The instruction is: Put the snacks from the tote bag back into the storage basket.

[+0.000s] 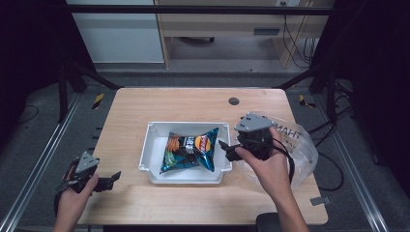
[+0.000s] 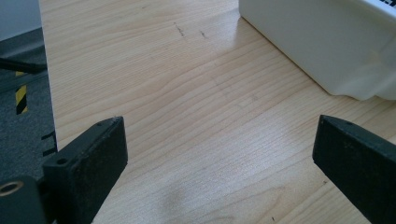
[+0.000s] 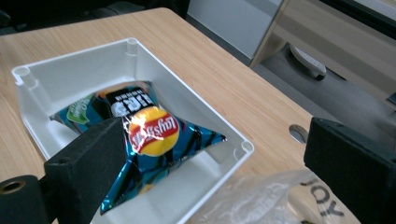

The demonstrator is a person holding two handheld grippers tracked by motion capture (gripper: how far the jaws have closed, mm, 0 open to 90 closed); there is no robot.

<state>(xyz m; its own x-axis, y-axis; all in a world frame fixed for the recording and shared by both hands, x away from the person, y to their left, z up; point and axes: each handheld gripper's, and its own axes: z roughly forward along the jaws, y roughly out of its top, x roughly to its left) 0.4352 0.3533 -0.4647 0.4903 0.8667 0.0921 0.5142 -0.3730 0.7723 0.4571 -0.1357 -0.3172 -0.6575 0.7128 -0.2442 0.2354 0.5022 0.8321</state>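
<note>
A blue Lay's chip bag (image 1: 190, 151) (image 3: 149, 144) lies in a white plastic bin (image 1: 154, 130) (image 3: 70, 70) at the table's middle. My right gripper (image 1: 225, 149) (image 3: 210, 163) hovers at the bin's right rim, open, its jaws wide apart with nothing between them and the bag just beyond. My left gripper (image 1: 116, 177) (image 2: 219, 158) rests low near the table's front left corner, open over bare wood, with the bin's outer wall (image 2: 322, 42) ahead to the right.
A clear plastic bag (image 1: 295, 140) (image 3: 280, 196) with black lettering lies right of the bin, under the right hand. A dark round grommet (image 1: 234, 101) (image 3: 299, 133) sits in the tabletop behind the bin. Floor and rails drop off past the table's left edge (image 2: 46, 93).
</note>
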